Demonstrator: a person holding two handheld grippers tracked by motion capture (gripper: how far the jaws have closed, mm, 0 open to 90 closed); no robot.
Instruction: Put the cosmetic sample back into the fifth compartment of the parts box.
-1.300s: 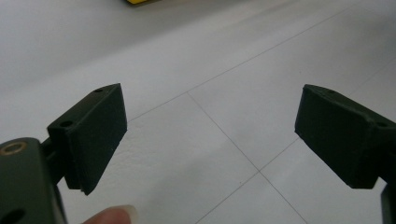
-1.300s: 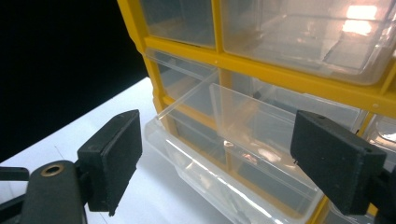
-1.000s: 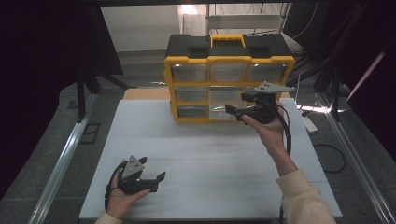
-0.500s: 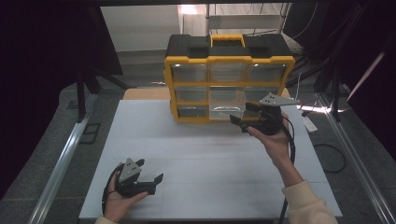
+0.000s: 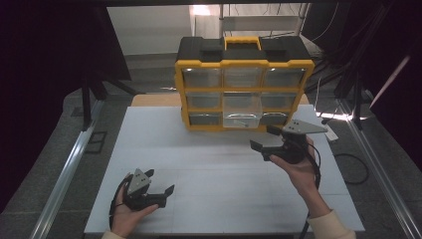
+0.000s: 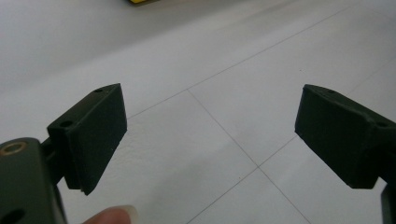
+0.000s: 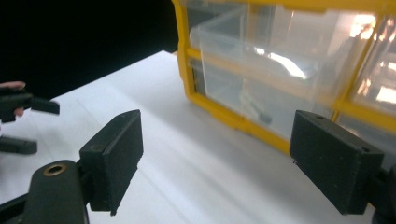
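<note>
**Friend:** Where is the drawer box?

**Me:** The yellow drawer box [image 5: 244,84] stands at the far side of the white table [image 5: 209,164]. Its middle clear drawer [image 5: 242,110] sticks out toward me, with something small inside (too blurry to name).

**Friend:** Which tongs are closer?

**Me:** My right tongs [image 5: 268,139]. They float just in front of that drawer, a little to its right, wide open and empty. The drawer's long side runs across them, so I guess they go next.

**Friend:** And the other ones?

**Me:** My left tongs [image 5: 161,194] are down near my edge, well apart from the box, open too, holding nothing.
</note>
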